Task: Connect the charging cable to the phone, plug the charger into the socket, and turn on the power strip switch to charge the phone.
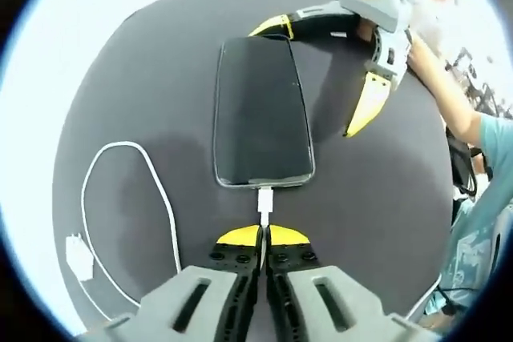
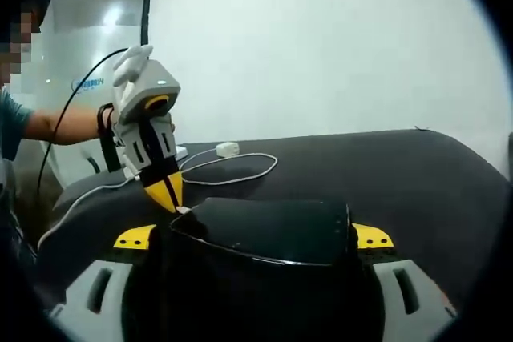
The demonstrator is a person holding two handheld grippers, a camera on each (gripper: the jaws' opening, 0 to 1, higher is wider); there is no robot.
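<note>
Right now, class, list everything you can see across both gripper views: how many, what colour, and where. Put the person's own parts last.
Glossy black slab phone: one, black, flat on the table, its far end between the right tongs.
Thin white charging cable: one, white, looping on the table left of the phone, its plug at the phone's near end.
Small white charger block: one, white, at the cable's other end, near the table edge.
Dark grey cloth-covered table: one, dark grey, under everything.
Left tongs: one, yellow tips on grey body, closed on the cable plug.
Right tongs: one, yellow tips, straddling the phone.
Person's arm: one, teal sleeve, behind the right tongs.
</note>
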